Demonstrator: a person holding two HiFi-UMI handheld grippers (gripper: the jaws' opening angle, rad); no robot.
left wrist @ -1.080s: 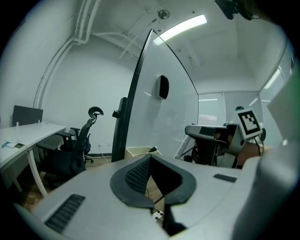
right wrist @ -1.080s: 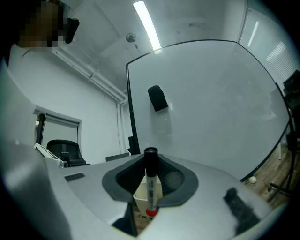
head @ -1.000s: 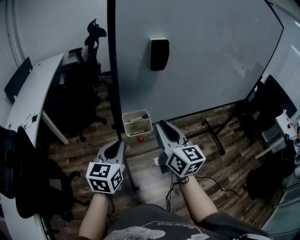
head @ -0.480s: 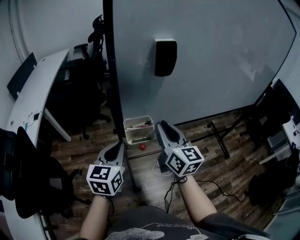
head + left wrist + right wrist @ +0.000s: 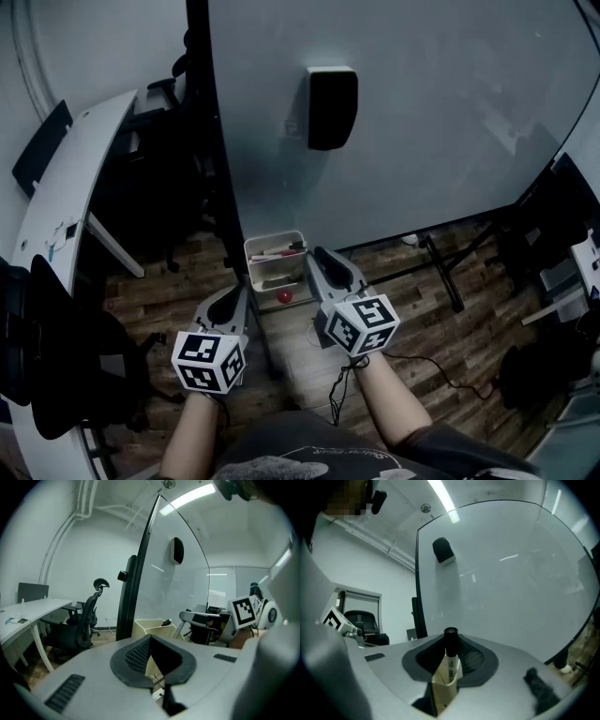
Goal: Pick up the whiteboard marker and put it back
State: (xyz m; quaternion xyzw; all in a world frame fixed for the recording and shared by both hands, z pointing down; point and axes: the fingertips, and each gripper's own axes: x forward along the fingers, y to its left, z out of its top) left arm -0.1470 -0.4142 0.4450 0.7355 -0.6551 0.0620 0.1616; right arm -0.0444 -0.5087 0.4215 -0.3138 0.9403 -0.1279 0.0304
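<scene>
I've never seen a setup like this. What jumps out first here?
The big whiteboard fills the upper middle of the head view, with a black box stuck on it. Below, the right gripper is shut on a marker, black cap pointing forward. A cream bin sits just ahead of it.

This is an office. A large whiteboard [image 5: 422, 112] on a stand fills the far side, with a black eraser [image 5: 332, 106] stuck to it. A long white desk [image 5: 66, 187] runs along the left, with a black swivel chair [image 5: 85, 619] near it. The floor [image 5: 441, 314] is wood plank, and a strip light [image 5: 187, 498] runs along the ceiling.
</scene>
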